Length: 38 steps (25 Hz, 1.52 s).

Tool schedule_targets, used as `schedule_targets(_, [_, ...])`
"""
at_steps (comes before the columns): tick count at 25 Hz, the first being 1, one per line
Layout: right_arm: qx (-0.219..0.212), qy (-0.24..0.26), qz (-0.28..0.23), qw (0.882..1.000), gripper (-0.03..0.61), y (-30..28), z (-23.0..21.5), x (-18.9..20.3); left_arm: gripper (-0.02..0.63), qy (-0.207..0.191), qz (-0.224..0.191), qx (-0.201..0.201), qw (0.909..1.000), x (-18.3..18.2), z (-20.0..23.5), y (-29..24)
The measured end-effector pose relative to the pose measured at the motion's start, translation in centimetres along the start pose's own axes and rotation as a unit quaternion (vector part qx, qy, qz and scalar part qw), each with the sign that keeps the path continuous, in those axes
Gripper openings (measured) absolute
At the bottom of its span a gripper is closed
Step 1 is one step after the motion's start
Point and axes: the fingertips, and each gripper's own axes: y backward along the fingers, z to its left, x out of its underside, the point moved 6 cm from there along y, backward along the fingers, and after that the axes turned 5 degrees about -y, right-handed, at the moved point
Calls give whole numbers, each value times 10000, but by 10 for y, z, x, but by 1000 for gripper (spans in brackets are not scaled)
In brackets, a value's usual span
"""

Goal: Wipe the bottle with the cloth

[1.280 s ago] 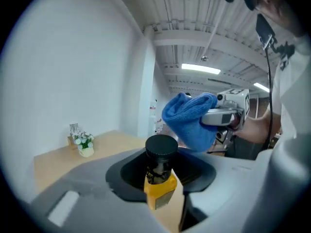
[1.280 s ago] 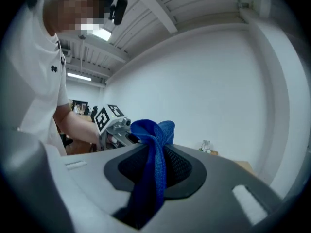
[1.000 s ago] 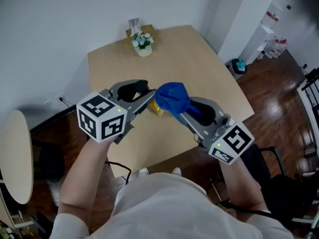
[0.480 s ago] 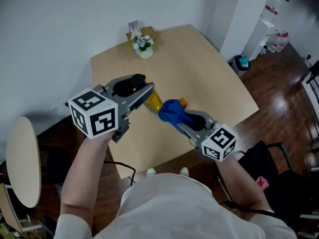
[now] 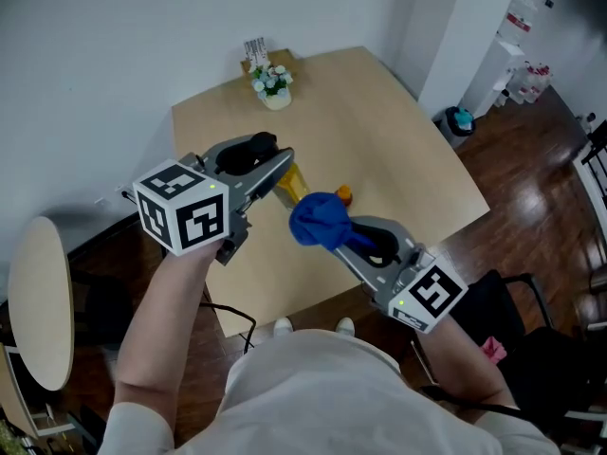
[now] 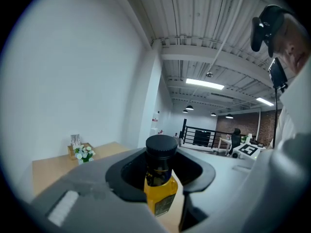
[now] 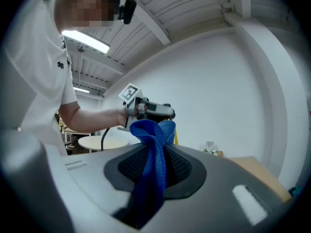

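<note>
The left gripper (image 5: 281, 169) is clamped on the bottle (image 6: 161, 188), a yellow one with a black cap. It holds the bottle in the air above the wooden surface (image 5: 379, 131), with its jaws closed around the upper part of the body, just under the cap. I think the first danger is here. The bottle is round and looks smooth, so a strong sideways push from the wiping may turn it between the jaws or let it slide out. Then it would fall on the surface below. The jaws also cover a part of the bottle, and this part would stay unwiped unless the hold is changed.

Just to the right of the bottle is the blue cloth (image 5: 318, 221), gathered into a loose ball. Whether it already touches the bottle, I cannot tell.

The right gripper (image 5: 346, 238) is closed on this cloth and pinches only one narrow fold, while the rest hangs free. If the cloth drags hard on the bottle, the fold may be pulled out. If the ball of cloth shifts aside, the hard jaws themselves could knock against the bottle or the left gripper.
</note>
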Motion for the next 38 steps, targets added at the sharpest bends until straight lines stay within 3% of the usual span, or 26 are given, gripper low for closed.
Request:
schedule_targets(3, [-56,443,-248,9987,97,-9,15,-21,156,-6,-4,18,10000,5,-11,-2])
schedule_targets(8, [88,592,66,9982,96,-32,17,-9,156,8,-70,46,10000,-1,-15,0])
schedule_targets(14, [164,61,359,9992,97,-31,8,39,156,-38,-191,-45,9998,-8,-17,13])
schedule_targets(20, [260,-395,970,9942,97,-30,-5,98,156,-59,-294,-52,9995,-16,-14,25])
schedule_targets(24, [464,-564,1084,9914,97,-16,-21,111,156,-137,-307,-32,9994,-20,-18,31])
schedule_targets(28, [623,-345,869,9937,97,0,-34,76,156,-233,-194,56,9995,-16,-25,35])
schedule_targets(38, [356,-77,-145,9992,97,-26,-37,-37,156,-279,127,405,9987,2,-37,29])
